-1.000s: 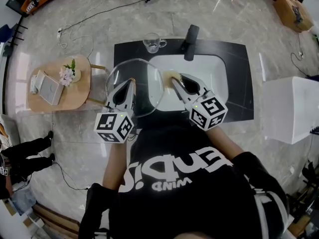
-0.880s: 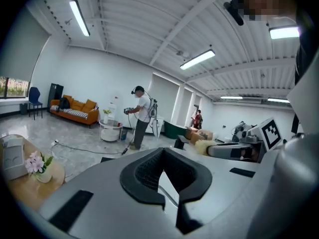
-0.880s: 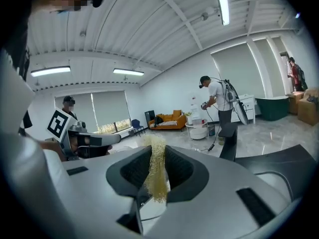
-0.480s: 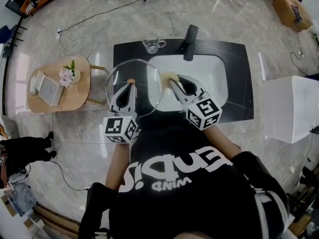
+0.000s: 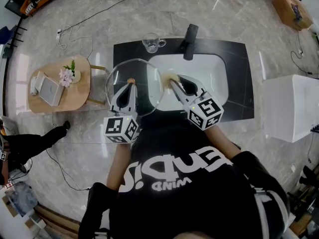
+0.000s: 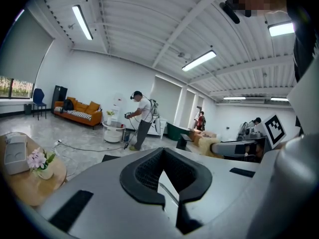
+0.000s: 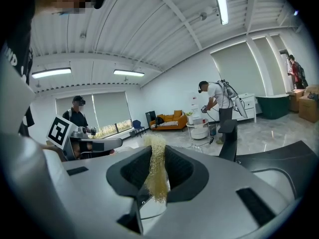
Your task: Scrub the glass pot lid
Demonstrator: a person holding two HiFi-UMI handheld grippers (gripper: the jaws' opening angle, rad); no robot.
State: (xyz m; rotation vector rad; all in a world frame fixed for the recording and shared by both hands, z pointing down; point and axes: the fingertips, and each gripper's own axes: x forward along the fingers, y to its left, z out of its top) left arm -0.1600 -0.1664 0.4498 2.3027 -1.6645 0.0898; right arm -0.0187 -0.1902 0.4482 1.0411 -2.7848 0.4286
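Note:
In the head view the round glass pot lid (image 5: 147,72) is held up at the sink's left edge. My left gripper (image 5: 130,84) is shut on it near its small orange knob (image 5: 130,80). Between the shut jaws of the left gripper (image 6: 167,159) in its own view shows a pale sliver of the lid (image 6: 167,188). My right gripper (image 5: 174,81) is shut on a straw-coloured fibre scrubber (image 5: 168,76), which lies against the lid's right rim over the basin. In the right gripper view the scrubber (image 7: 157,176) hangs from the closed right gripper (image 7: 155,151).
A white sink basin (image 5: 205,71) is set in a black counter (image 5: 235,86), with a black faucet (image 5: 189,43) behind it and a glass mug (image 5: 152,42) at the back left. A round wooden side table (image 5: 79,91) with flowers stands to the left. Cables run across the floor.
My left gripper has shifted slightly right and towards me, still holding the lid. The right gripper with the scrubber has barely moved. A bystander's legs at the far left have stepped.

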